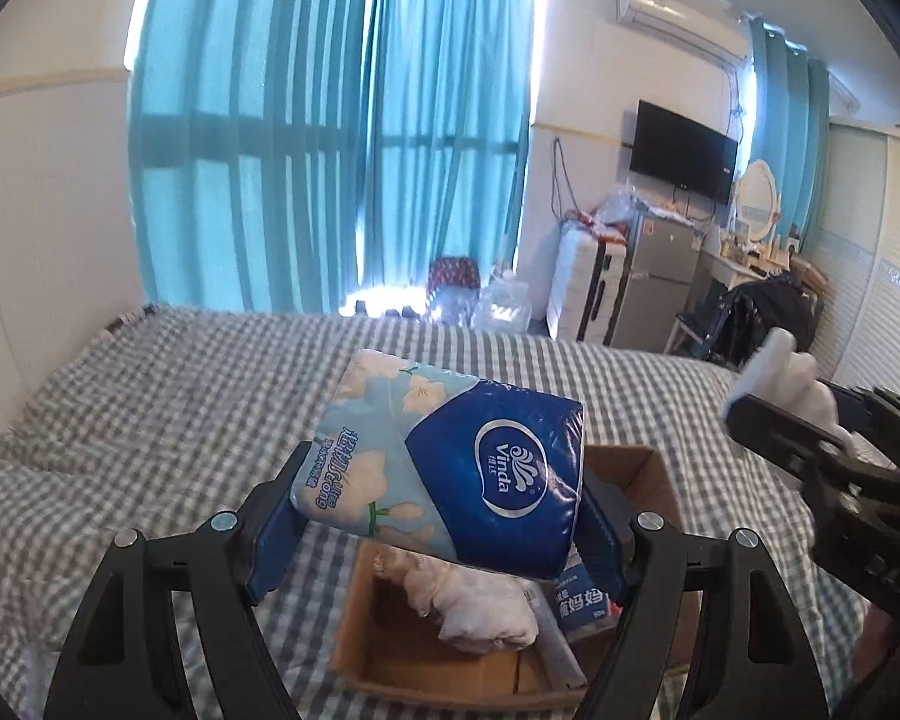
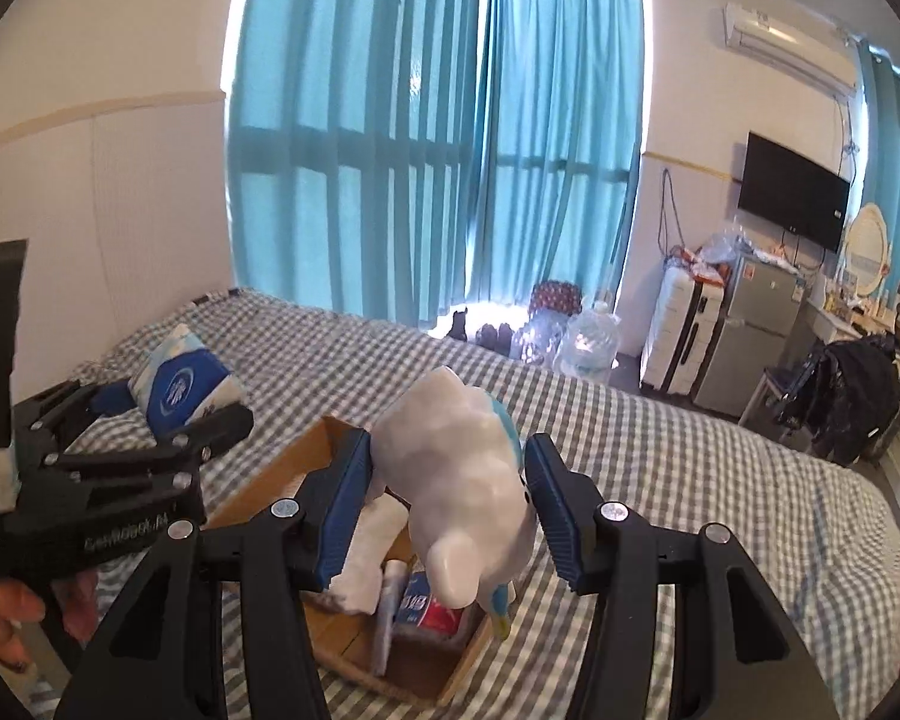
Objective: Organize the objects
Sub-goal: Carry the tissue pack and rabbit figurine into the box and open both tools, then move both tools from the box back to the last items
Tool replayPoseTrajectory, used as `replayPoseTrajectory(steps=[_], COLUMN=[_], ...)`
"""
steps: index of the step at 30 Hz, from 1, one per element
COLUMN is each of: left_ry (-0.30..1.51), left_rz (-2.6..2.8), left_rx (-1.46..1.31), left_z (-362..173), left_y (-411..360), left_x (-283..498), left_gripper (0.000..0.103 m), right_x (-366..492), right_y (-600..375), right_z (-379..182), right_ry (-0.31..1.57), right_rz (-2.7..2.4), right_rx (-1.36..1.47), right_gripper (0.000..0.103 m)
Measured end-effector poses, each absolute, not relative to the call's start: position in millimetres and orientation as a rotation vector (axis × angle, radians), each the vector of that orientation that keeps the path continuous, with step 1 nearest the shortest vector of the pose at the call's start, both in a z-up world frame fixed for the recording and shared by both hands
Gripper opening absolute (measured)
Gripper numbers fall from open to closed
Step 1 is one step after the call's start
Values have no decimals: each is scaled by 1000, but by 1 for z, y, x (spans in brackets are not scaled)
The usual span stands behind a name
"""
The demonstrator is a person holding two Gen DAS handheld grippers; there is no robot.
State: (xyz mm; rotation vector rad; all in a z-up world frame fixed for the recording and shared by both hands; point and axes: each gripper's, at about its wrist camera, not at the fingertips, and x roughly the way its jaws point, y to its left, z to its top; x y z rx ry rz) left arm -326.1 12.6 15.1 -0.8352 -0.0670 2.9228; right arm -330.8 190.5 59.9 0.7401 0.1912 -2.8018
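Observation:
My left gripper [image 1: 435, 516] is shut on a blue and white Vinda tissue pack [image 1: 450, 462] and holds it in the air above a cardboard box [image 1: 426, 669] on the bed. The pack also shows in the right wrist view [image 2: 183, 384]. My right gripper [image 2: 447, 507] is shut on a white plush toy with blue trim [image 2: 459, 480], held over the same box [image 2: 270, 486]. The toy also shows in the left wrist view [image 1: 792, 378]. The box holds a white cloth [image 1: 480, 609], a blue packet [image 1: 582, 600] and a tube [image 2: 390, 606].
The box sits on a bed with a grey checked sheet [image 1: 150, 396]. Blue curtains [image 1: 330, 138] hang behind it. Beyond the bed stand water bottles [image 2: 588, 336], a white suitcase [image 2: 684, 330], a small fridge [image 2: 750, 330], a wall TV [image 2: 792, 192] and a chair with dark clothes [image 2: 852, 390].

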Motion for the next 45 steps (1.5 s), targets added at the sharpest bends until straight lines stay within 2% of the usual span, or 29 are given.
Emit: replayPoseTrajectory(steps=[5,9,14,16,18,20,22,24,25,26,28,37,42,45], left_ry=[-24,28,162,158,140,119,96,76,73,72,59,-5,-45,-133], left_rz=[2913,2879,2889,2881,2866,2862,2842,2824,2837,2852,2888,2989,3051,3117], left_rx=[-899,-946,-948,-973,-991,-989,-1007,-1013,-1002,-988,-944,-822,-834,-870], left_z=[-23,-52,-66,-67,-66,-65,-61,-53,-46,-39,-20,47,47,35], left_y=[21,30,43,45,44,43,43,41,39,37,33,1,-22,-36], left_x=[-357,-370,-372,-372,-373,-372,-366,-359,-350,-345,-326,-231,-183,-160], left_gripper=[79,79,79,79,80,82,83,88,94,99,103,103,103,103], right_x=[-378,-410,-424,-427,-423,-418,-408,-394,-387,-381,-360,-247,-190,-167], right_y=[192,185,183,187,194,198,201,204,206,207,210,220,220,218], right_z=[27,-8,-38,-42,-39,-32,-22,-8,0,8,30,89,94,80], right_ry=[118,131,117,87,34,-14,-34,-44,-46,-43,-29,82,133,177], right_rz=[-2812,-2786,-2760,-2749,-2761,-2751,-2762,-2786,-2798,-2810,-2838,-2910,-2902,-2872], right_rx=[820,909,971,990,961,938,907,881,875,870,840,759,718,726], right_gripper=[53,53,53,52,52,56,72,76,77,78,80,85,85,85])
